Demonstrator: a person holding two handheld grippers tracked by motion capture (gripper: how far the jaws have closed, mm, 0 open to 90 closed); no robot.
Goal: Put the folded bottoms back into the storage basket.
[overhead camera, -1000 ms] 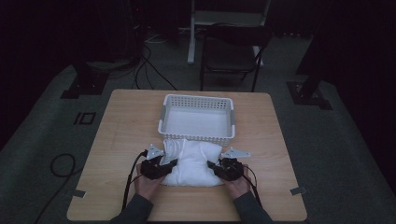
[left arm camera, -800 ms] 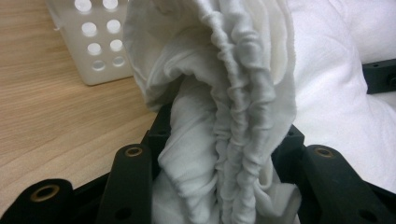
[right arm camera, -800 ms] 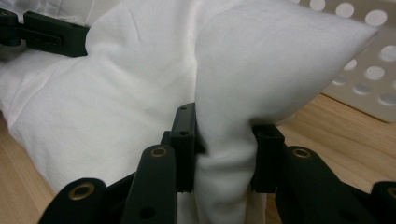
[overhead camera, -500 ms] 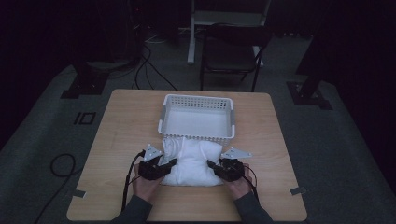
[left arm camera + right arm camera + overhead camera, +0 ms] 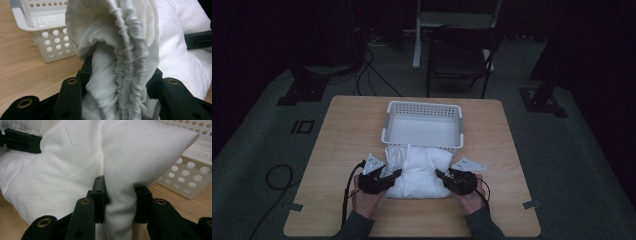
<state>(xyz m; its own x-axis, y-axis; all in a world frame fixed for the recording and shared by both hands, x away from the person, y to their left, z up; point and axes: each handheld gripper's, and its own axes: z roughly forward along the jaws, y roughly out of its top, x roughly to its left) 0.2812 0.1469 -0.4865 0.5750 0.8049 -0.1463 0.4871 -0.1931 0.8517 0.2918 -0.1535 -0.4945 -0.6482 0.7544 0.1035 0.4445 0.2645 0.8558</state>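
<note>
A folded white cloth is held between my two grippers over the near half of the wooden table, its far edge close to the white perforated basket. My left gripper is shut on the cloth's left side; in the left gripper view a bunched, ribbed fold of the cloth is pinched between the black jaws. My right gripper is shut on the right side, where a thick fold of the cloth is squeezed between its jaws. The basket stands empty just beyond.
A dark chair and a white stand are behind the table. Cables lie on the floor at the back left. Tape marks sit near the table's front corners.
Both hands have lifted slightly with the cloth, which now bulges higher and nearer the basket's front wall. The grips look unchanged.
</note>
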